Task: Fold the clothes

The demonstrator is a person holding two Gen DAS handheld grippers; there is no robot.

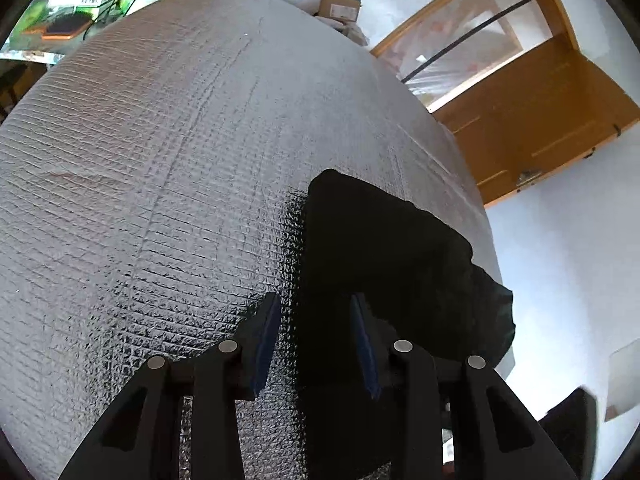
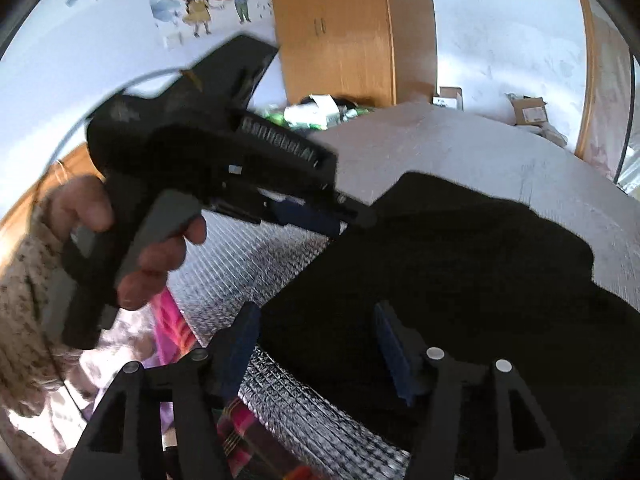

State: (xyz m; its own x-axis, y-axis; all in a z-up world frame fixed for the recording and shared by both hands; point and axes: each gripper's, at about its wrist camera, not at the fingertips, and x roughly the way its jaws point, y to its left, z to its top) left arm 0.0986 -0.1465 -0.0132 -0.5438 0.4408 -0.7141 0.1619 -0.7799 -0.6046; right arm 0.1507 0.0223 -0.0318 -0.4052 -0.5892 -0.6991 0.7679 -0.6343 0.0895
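Note:
A black garment (image 1: 384,240) lies folded flat on the silver quilted mat (image 1: 160,160), near the table's right edge; one corner hangs over that edge. My left gripper (image 1: 316,316) hovers low over the garment's left edge, jaws apart, with mat and black cloth showing in the gap. The right wrist view shows the same left gripper (image 2: 354,214) side-on, its tips at the garment's (image 2: 460,280) far-left edge, held by a person's hand (image 2: 160,256). My right gripper (image 2: 316,320) stands wide open just above the near part of the garment, pads not touching the cloth.
A heap of pink and patterned clothes (image 2: 176,332) lies at the mat's near-left edge. Boxes and green clutter (image 1: 80,4) crowd the far end of the table. A wooden wardrobe (image 2: 332,28) and cardboard boxes (image 2: 528,110) stand beyond; a wooden door (image 1: 520,120) is on the right.

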